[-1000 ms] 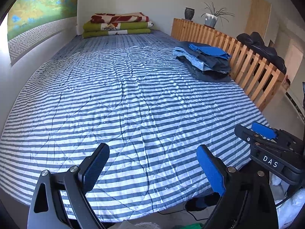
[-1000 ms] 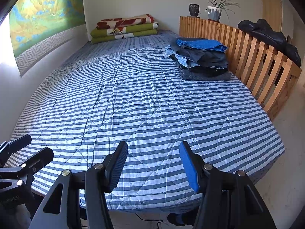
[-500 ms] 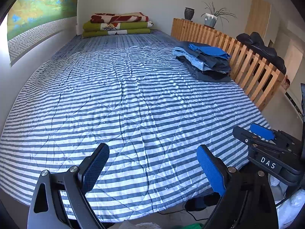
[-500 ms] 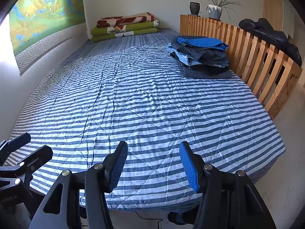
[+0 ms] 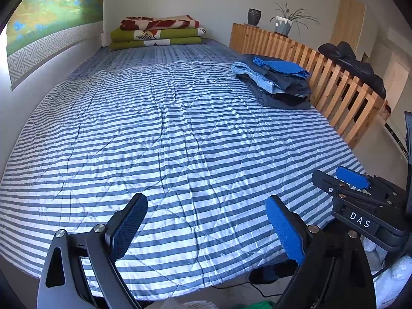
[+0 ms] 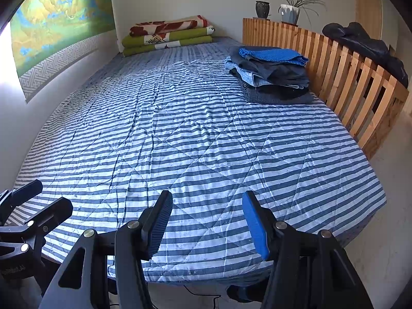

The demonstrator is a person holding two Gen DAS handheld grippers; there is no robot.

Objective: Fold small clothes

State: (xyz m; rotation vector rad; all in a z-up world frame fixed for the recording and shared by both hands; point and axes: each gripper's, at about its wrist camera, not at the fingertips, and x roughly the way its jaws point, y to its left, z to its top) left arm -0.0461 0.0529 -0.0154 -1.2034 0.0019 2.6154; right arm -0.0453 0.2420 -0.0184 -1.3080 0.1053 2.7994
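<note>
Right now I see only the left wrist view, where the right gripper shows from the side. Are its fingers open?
Observer: Yes. The right gripper is open, with nothing between its pads, above the near edge of the striped quilt.
Operator: Its body hides the quilt's near right corner from me. Are any clothes lying there?
Observer: No. The near right corner lies bare.

Both tools are black plastic with silver rivets at the joints. The left gripper [image 5: 206, 228] has blue ribbed pads [image 5: 284, 233] on its fingers. The right gripper [image 6: 207, 222] matches it and carries white "DAS" lettering.
</note>
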